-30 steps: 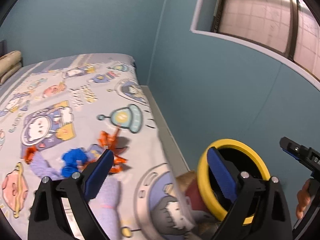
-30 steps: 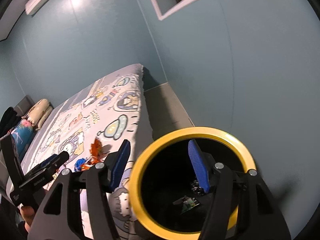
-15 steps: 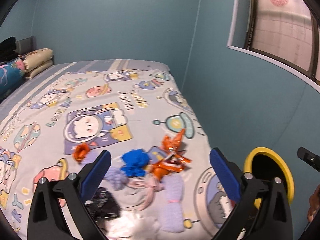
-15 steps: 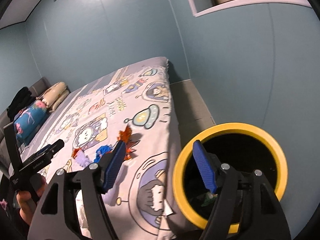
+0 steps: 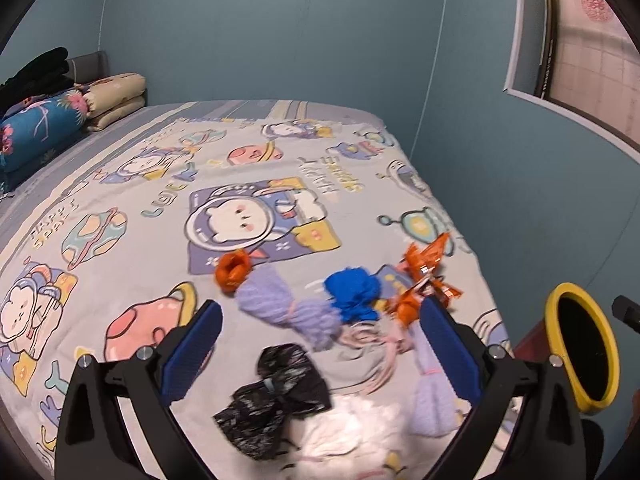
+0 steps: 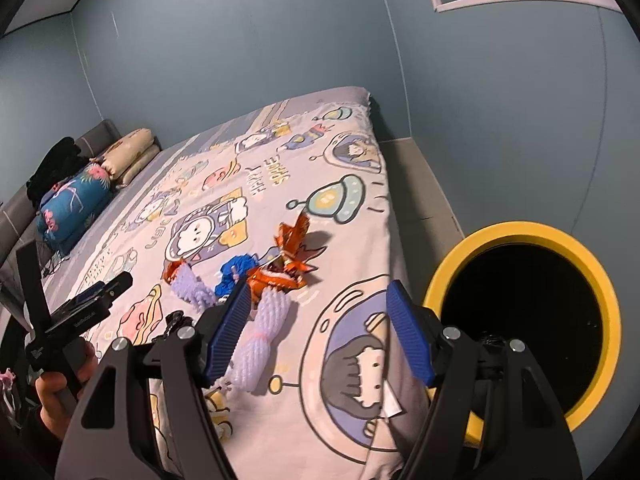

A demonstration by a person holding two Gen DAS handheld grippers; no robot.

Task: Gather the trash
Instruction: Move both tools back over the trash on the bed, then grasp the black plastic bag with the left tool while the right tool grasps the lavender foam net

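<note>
Trash lies in a cluster on the bed: orange foil wrappers (image 5: 426, 276) (image 6: 290, 264), a small orange wrapper (image 5: 232, 270), a blue crumpled piece (image 5: 354, 290) (image 6: 232, 272), a black crinkled bag (image 5: 276, 394), lilac foam nets (image 5: 280, 304) (image 6: 264, 336) and white tissue (image 5: 360, 432). The yellow-rimmed bin (image 5: 582, 352) (image 6: 524, 320) stands off the bed's right side. My left gripper (image 5: 320, 348) is open and empty above the black bag. My right gripper (image 6: 320, 332) is open and empty over the bed edge, left of the bin.
The bed (image 5: 120, 184) has a cartoon space sheet. Pillows and a folded quilt (image 5: 52, 120) lie at its head, far left. Blue walls close in behind and to the right, with a window (image 5: 588, 32). A narrow floor strip (image 6: 420, 192) runs beside the bed.
Both grippers have swung left and back from the bin toward the bed. The trash cluster now sits between the left fingers, and the bin has moved to the right edge of both views.
</note>
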